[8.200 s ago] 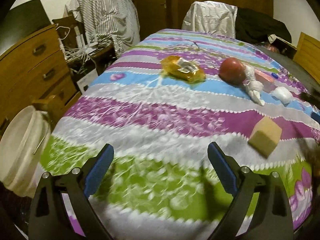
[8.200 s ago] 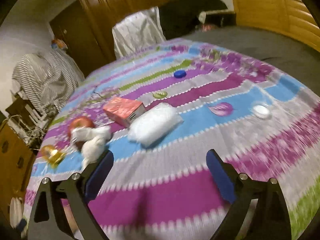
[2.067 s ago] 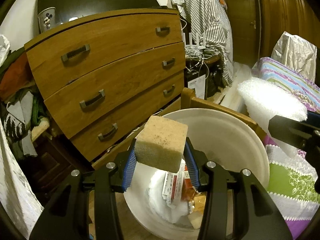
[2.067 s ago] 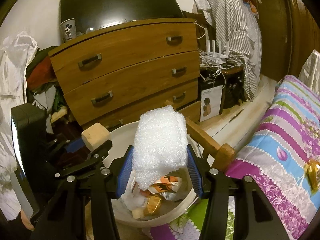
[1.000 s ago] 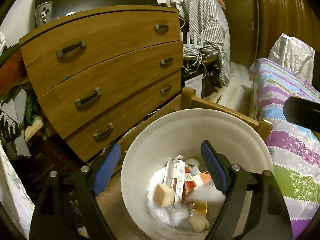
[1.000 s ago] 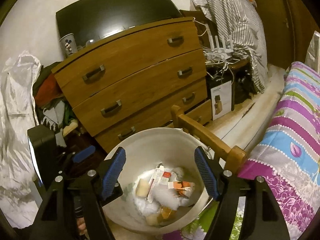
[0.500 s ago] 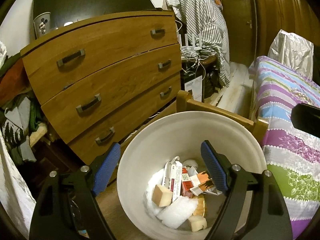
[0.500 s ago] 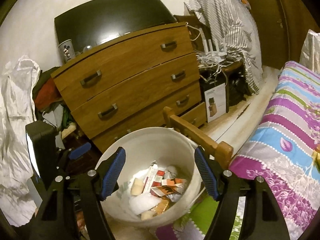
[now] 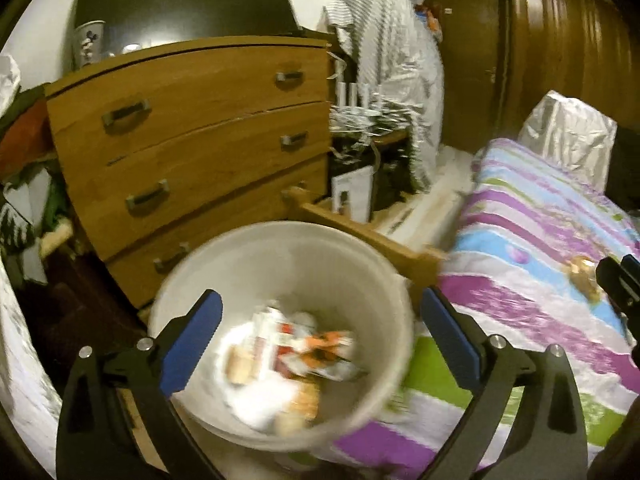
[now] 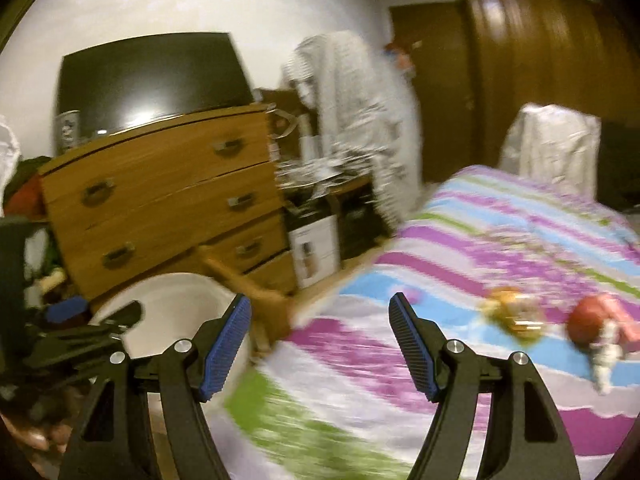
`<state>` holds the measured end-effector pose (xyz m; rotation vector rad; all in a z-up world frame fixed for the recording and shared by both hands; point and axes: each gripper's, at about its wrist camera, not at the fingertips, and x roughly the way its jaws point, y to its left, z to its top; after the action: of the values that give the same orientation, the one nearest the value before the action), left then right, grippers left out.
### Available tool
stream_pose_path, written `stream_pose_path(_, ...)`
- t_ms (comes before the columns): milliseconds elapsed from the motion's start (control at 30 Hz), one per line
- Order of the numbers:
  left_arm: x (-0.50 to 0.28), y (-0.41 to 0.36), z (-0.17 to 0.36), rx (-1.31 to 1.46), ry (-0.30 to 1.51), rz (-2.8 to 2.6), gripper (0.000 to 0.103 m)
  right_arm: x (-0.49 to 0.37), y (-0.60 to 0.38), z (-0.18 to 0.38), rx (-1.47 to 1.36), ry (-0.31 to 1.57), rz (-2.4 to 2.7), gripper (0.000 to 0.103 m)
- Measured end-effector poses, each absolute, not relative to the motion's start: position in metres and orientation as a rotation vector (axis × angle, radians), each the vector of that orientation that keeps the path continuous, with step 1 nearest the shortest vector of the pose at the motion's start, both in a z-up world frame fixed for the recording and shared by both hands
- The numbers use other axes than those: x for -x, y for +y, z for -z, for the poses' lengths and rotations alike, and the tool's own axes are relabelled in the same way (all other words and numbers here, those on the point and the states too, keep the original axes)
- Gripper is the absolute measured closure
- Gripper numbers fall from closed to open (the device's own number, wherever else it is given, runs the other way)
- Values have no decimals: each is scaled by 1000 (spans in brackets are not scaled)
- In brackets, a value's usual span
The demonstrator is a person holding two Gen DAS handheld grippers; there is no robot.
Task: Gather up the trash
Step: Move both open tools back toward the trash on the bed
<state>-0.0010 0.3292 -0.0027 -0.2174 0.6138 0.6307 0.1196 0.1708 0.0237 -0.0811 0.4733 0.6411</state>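
Observation:
A white bucket (image 9: 208, 272) stands on the floor beside the bed, with several pieces of trash inside, among them a tan sponge block (image 9: 240, 364) and torn wrappers (image 9: 316, 350). My left gripper (image 9: 320, 336) is open and empty above the bucket. My right gripper (image 10: 320, 344) is open and empty, over the bed's near corner; the bucket (image 10: 168, 304) is at its lower left. On the striped bedspread (image 10: 500, 232) lie a yellow wrapper (image 10: 514, 316), a red apple (image 10: 588, 322) and a white crumpled piece (image 10: 604, 356).
A wooden chest of drawers (image 9: 200, 136) stands behind the bucket, with a dark TV (image 9: 180, 4) on top. A wooden bed-frame post (image 9: 360, 228) runs between bucket and bed. Clothes hang at the back (image 9: 392, 60). A silver-wrapped bundle (image 9: 568, 136) sits at the bed's far end.
Both grippers have let their loads fall into the bucket and stand open. Both views have swung right toward the bed; the right gripper has moved off the bucket over the bedspread.

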Motion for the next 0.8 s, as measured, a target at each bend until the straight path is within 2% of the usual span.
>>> stream_pose_path(233,-38,261,33,173,712,-500,6,-155,28,4,52,520,-406,30)
stream_pose_path(300,-50,242,44,151,742,-469,6,-173,-25,14,19,551,-338,24)
stream_pose_path(367,-59,225,53,125,767,-442,6,-194,-69,25,-3,584,-300,14)
stream_pose_path(467,-70,203,65,91,794,-423,6,-237,-123,45,-6,674,-258,13)
stream_pose_path(633,-86,189,82,78,858,-410,6,-309,-153,66,17,820,-326,13)
stream_pose_path(800,-88,195,90,93,897,-439,6,-364,-132,83,233,923,-449,13)
